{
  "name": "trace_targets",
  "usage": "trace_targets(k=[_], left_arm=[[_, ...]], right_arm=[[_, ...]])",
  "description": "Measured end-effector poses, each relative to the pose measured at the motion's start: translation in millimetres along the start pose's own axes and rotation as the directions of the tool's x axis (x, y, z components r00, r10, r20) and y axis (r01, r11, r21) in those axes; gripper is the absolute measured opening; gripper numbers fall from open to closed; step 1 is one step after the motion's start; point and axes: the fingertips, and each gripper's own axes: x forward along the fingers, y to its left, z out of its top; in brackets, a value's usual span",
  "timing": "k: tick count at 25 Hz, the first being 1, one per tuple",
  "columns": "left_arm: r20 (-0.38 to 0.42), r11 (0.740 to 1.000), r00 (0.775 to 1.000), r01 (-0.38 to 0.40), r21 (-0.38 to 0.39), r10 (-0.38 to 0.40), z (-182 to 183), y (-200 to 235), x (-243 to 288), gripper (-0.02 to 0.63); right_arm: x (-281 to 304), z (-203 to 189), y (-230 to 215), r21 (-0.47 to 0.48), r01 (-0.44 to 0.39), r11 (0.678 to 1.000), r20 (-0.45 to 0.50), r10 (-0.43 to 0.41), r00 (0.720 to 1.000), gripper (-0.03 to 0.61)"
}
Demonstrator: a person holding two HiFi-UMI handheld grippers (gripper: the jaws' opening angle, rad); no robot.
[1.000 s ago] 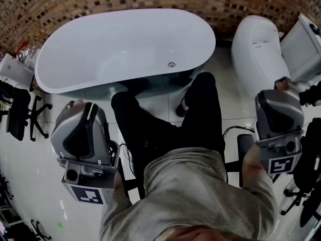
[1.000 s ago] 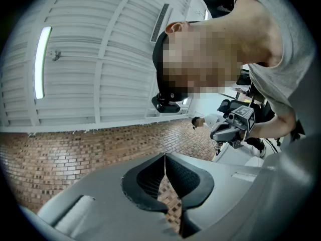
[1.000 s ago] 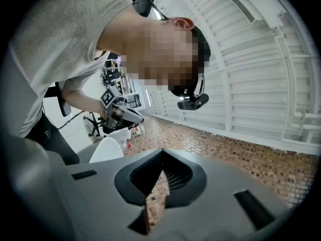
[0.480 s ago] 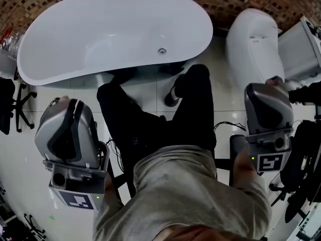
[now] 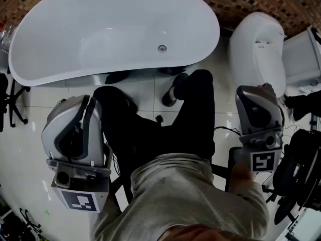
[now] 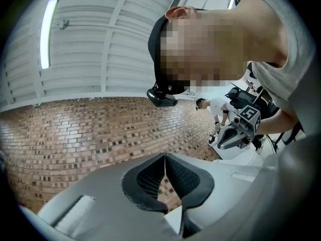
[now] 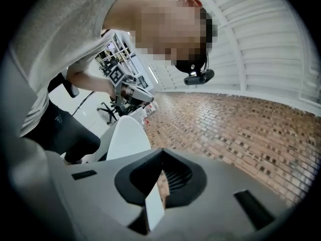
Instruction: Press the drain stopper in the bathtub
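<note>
Sitting low in the white bathtub (image 5: 75, 29), the drain stopper (image 5: 162, 48) shows as a small round metal disc. It lies toward the tub's right end, close to the wall on the person's side. Nothing touches it.

Both grippers are outside the tub, on the person's side of its near rim, over the pale floor tiles (image 5: 30, 119). The left gripper (image 6: 163, 158) has its two dark pads pressed together at the tips, with nothing caught between them; only the brick wall (image 6: 100, 129) shows through the small gap lower down. In the head view it sits off the left half of the near rim, so the stopper lies ahead of it and to its right, well apart.

The right gripper (image 7: 161, 157) is likewise closed tip to tip and empty. In the head view it sits past the tub's right end, near the front of the white toilet (image 5: 256, 49). The stopper lies ahead of it and to its left, also well apart.

Between the two grippers are the person's black trouser legs (image 5: 195, 119) and grey shirt (image 5: 190, 195). One shoe (image 5: 173, 92) is near the tub's base, just below the stopper's side of the rim.
</note>
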Motion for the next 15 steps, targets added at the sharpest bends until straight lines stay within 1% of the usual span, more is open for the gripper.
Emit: trace_targets(k=[4,6,9,11,12,15], left_arm=[[-0.085,0.999,0.996,-0.008,-0.047,0.004,-42,4,11,0.009],[-0.127,0.997,0.992,-0.004,-0.071,-0.005,-65,7,19,0.009],[-0.185,0.996,0.982,0.013,-0.084,-0.028,-103,11,34,0.009],[-0.21,0.997,0.977,0.019,-0.08,-0.035,-128,13,44,0.009],[-0.209,0.998,0.977,0.012,-0.068,-0.026,-139,16,48,0.009],[-0.183,0.999,0.982,-0.039,-0.01,0.037,-172,27,60,0.009]], right_arm=[[15,-44,12,0.038,-0.044,0.998,-0.078,0.047,0.996,0.0],[25,-63,19,0.066,-0.074,0.995,-0.105,0.081,0.991,0.0],[45,-92,30,0.104,-0.129,0.986,-0.131,0.143,0.981,0.0],[60,-111,38,0.125,-0.169,0.978,-0.14,0.186,0.973,0.0],[68,-121,42,0.134,-0.187,0.973,-0.142,0.205,0.968,0.0],[94,-149,51,0.168,-0.23,0.959,-0.14,0.254,0.957,0.0]])
